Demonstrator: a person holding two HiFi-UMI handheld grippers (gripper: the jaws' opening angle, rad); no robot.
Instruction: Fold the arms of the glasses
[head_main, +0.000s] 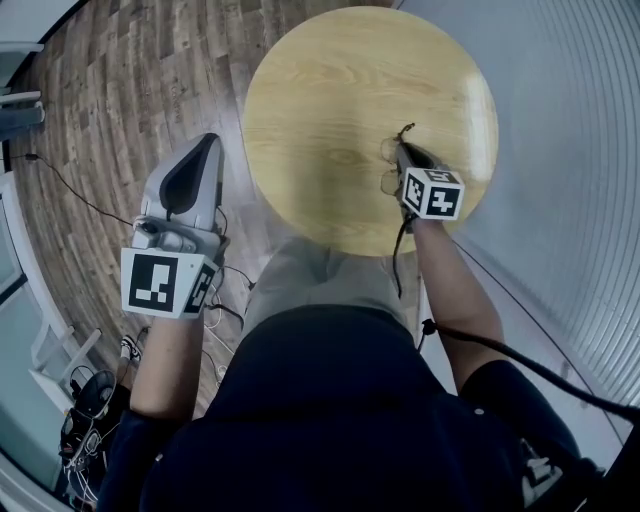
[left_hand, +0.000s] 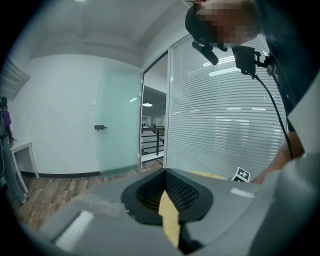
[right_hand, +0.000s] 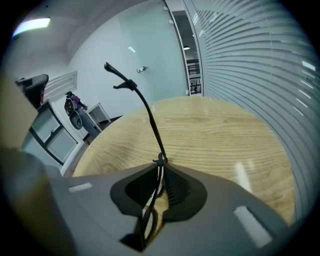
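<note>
**Jaws check: right gripper (right_hand: 161, 163) clamped on glasses (right_hand: 148, 112), left gripper (left_hand: 164, 172) closed and empty**

From my station I see the round wooden table (head_main: 320, 90) ahead. The left gripper is held off its near-left edge, over the wood floor (head_main: 120, 90), its jaws pressed together with nothing between them. Toward the table's right side, the right gripper pinches the thin dark frame near the hinge, low over the tabletop. One arm (right_hand: 131, 85) stands out unfolded beyond the jaw tips.
</note>
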